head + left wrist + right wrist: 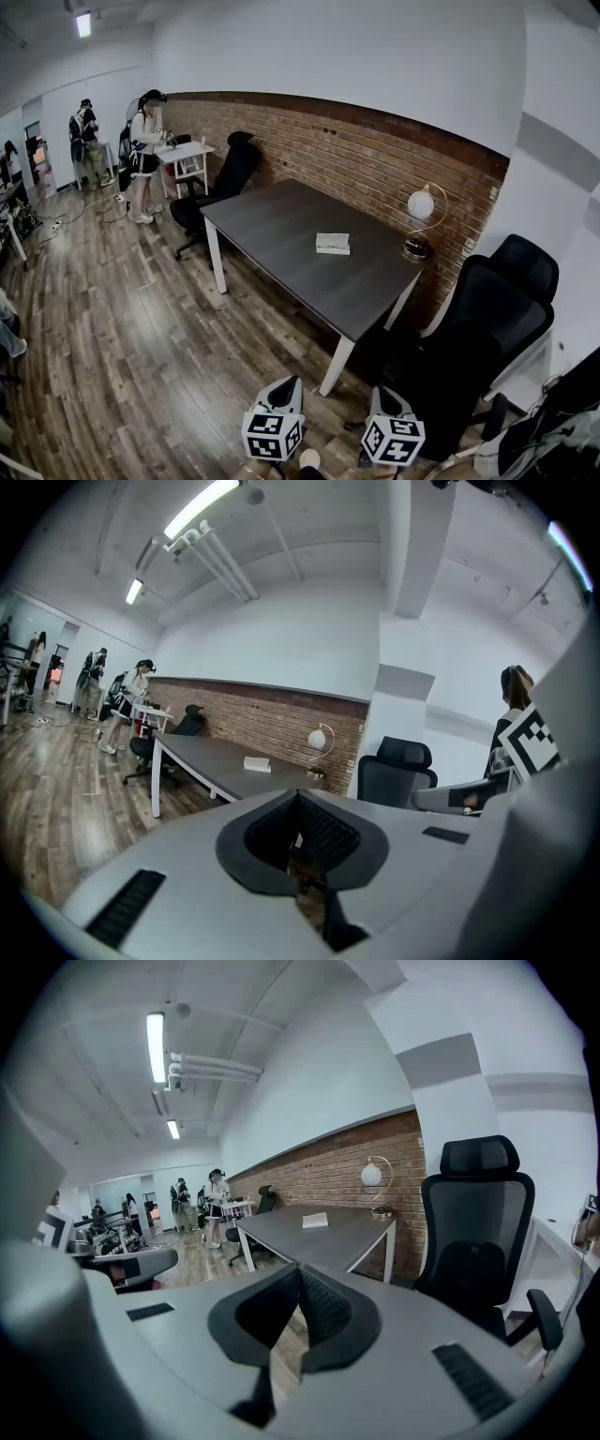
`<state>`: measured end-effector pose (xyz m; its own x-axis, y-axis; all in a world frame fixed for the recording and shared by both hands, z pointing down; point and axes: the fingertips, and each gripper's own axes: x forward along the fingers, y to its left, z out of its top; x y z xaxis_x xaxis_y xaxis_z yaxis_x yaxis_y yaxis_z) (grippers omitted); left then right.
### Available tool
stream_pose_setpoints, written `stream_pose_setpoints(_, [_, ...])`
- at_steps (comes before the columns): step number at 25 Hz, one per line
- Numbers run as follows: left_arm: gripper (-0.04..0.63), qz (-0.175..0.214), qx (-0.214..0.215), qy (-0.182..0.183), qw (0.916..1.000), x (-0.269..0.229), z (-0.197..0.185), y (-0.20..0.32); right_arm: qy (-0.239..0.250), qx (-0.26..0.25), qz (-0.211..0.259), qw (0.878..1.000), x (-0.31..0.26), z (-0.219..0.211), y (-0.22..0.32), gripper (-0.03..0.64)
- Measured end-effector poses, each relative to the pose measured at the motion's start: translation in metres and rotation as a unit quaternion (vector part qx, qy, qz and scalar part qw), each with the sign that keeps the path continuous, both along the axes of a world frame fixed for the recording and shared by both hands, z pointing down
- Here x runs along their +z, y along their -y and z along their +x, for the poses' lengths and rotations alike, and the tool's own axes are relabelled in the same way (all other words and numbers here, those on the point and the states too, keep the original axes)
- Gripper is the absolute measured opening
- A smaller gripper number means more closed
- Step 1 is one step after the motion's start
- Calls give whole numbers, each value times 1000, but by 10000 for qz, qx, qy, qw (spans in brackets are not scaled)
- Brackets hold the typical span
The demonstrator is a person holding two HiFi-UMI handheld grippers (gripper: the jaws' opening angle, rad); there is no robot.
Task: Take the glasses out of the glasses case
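A closed white glasses case [333, 244] lies flat on the dark grey table [281, 225], towards its lamp end. Both grippers are at the bottom of the head view, well short of the table over the wooden floor. My left gripper [287, 382] and my right gripper [382, 392] each point toward the table. In the left gripper view the jaws meet at the tip, shut on nothing [297, 795], with the glasses case [257, 763] far ahead. The right gripper [299, 1267] is also shut and empty, and the glasses case [315, 1221] is small in the distance.
A globe desk lamp [419, 220] stands at the table's near right corner by the brick wall [375, 159]. Two black office chairs [487, 328] stand to the right, close to my right gripper, and another chair [230, 173] at the table's far end. People [145, 155] stand far left.
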<state>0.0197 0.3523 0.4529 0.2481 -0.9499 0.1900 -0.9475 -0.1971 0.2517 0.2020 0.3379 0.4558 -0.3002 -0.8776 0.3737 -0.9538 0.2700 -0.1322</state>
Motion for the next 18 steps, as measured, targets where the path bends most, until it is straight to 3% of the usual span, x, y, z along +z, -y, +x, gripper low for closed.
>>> stream_pose_setpoints(9, [15, -11, -28, -26, 10000, 7, -12, 47, 11, 18, -17, 10000, 8, -10, 49, 32])
stream_pose_setpoints(18, [15, -96, -129, -85, 9998, 13, -19, 126, 10, -22, -49, 10000, 9, -11, 132, 32])
